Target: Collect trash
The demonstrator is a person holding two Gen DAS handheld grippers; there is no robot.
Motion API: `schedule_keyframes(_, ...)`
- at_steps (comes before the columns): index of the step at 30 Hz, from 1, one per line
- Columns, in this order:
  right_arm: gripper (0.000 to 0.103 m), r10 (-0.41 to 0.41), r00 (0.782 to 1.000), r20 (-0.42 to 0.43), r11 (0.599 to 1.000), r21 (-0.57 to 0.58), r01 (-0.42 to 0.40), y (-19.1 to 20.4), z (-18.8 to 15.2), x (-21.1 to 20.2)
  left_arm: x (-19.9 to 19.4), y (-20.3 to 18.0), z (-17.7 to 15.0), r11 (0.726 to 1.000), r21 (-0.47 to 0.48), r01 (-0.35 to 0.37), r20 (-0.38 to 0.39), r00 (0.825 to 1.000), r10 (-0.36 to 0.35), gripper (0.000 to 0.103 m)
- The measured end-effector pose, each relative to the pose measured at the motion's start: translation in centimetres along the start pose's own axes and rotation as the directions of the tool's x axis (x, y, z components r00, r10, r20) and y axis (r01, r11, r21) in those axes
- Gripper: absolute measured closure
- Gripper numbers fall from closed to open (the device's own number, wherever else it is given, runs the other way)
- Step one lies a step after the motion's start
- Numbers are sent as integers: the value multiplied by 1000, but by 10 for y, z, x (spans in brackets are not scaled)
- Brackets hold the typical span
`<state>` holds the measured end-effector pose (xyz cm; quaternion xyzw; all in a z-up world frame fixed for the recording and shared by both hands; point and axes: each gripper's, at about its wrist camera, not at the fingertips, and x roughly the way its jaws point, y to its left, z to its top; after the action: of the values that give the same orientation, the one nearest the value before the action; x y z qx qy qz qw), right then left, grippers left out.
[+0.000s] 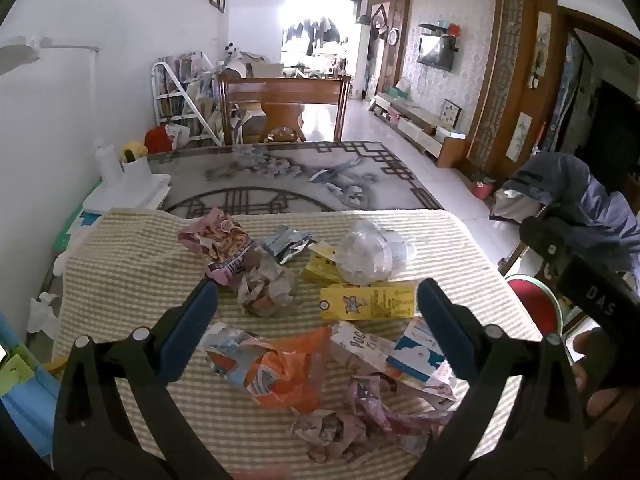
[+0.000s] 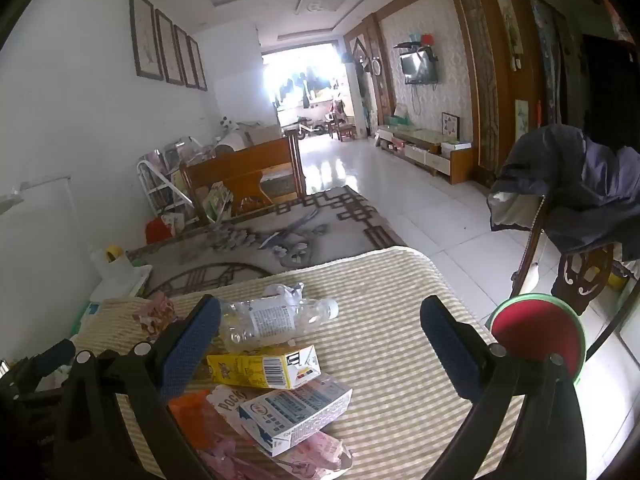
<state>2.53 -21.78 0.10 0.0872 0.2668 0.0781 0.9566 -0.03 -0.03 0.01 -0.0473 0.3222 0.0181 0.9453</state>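
Trash lies scattered on a striped cloth (image 1: 132, 264) over the table. In the left wrist view I see a crushed clear bottle (image 1: 374, 254), a flat yellow carton (image 1: 366, 302), a crumpled paper ball (image 1: 266, 290), an orange bag (image 1: 286, 372), a pink wrapper (image 1: 220, 246) and a blue-white carton (image 1: 418, 354). My left gripper (image 1: 318, 310) hovers open above the pile, nothing between its fingers. In the right wrist view the bottle (image 2: 276, 320), a yellow carton (image 2: 264, 368) and the blue-white carton (image 2: 298, 412) lie left of centre. My right gripper (image 2: 320, 332) is open and empty above them.
A red round stool (image 2: 536, 338) stands off the table's right edge beside a chair draped with a dark jacket (image 2: 576, 196). A white container (image 1: 128, 184) sits at the table's far left. A patterned rug (image 1: 288, 176) and a wooden bench (image 1: 282, 108) lie beyond.
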Motion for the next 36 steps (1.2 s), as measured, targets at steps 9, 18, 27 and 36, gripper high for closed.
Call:
schedule_keyframes(9, 7, -1, 1000, 1, 1000, 0, 1, -3, 0, 0, 1, 0, 0, 1000, -3, 0, -10, 1000, 0, 5)
schedule_keyframes(18, 7, 3, 1000, 4, 1000, -8, -3, -3, 3, -3, 0, 0, 0, 1000, -4, -1, -13, 1000, 1, 5)
schedule_keyframes(27, 7, -8, 1000, 10, 1000, -24, 8, 0, 0, -1, 0, 0, 0, 1000, -6, 1, -15, 1000, -1, 5)
schedule_keyframes(36, 7, -8, 1000, 8, 1000, -25, 8, 1, -1, -1, 2, 2, -1, 1000, -13, 8, -19, 1000, -8, 5)
